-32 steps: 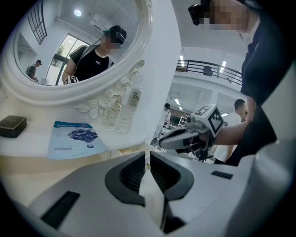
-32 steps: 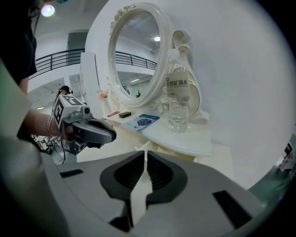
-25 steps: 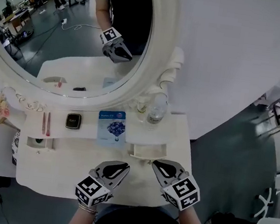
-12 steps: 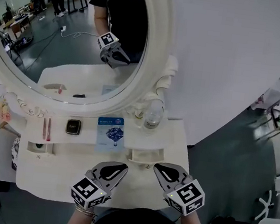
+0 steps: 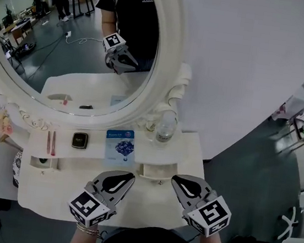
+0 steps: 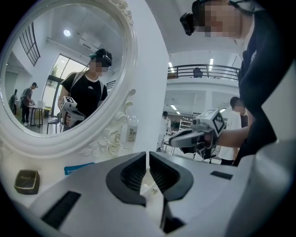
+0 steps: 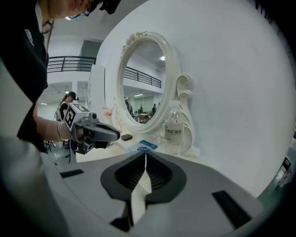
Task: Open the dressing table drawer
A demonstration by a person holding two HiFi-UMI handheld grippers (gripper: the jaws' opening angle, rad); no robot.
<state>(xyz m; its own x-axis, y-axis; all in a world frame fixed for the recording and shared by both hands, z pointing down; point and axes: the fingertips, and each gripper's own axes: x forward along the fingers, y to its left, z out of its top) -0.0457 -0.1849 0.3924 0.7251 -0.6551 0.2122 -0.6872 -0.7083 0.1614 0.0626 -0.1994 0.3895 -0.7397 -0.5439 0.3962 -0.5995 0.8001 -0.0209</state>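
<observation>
Two grippers, jaws together, holding nothing
Left gripper (image 5: 128,176) has drifted toward 7 o'clock; right gripper (image 5: 176,180) toward 5 o'clock; both above the dressing table (image 5: 60,186) front edge.

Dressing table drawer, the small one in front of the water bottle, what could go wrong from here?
The drawer knob is tiny and the right gripper is shut, so it may bump the knob or slip off it. The water bottle stands just behind the small drawer; a jerky pull could tip it.
</observation>
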